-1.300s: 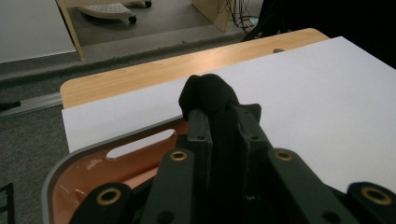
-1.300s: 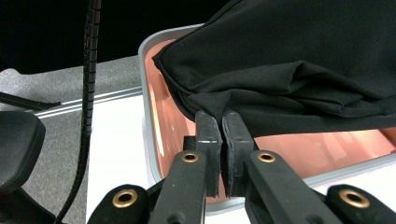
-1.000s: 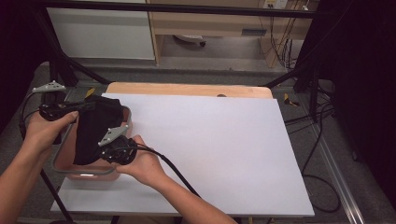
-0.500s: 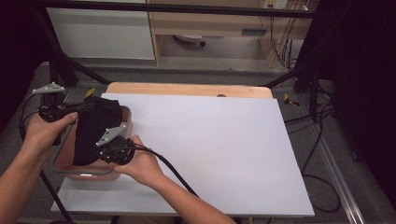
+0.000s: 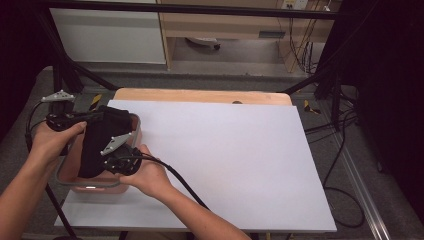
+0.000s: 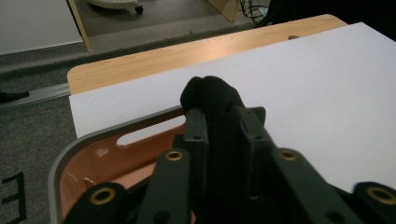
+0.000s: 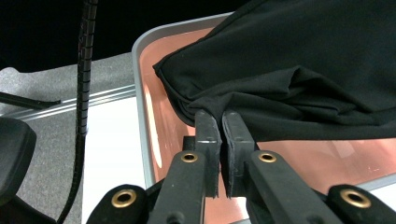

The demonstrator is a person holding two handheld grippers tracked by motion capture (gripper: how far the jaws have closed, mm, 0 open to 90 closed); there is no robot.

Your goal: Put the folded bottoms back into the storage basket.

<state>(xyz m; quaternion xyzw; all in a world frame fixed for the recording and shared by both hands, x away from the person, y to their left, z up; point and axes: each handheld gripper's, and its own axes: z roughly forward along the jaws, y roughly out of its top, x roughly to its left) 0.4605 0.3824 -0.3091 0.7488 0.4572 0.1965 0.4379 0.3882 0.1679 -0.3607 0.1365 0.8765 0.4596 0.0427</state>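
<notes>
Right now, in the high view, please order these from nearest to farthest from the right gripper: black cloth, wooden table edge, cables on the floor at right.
1. black cloth, held in the right gripper
2. wooden table edge, far side
3. cables, far right floor

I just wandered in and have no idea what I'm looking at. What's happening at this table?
A person is working with a hand-held gripper in each hand. Both the left gripper and the right gripper are clamped on a black cloth, each pinching a different edge. The cloth is held over a copper-coloured tray with a grey rim at the left edge of the white table top. Whether the cloth is going in or coming out, I cannot tell.
</notes>
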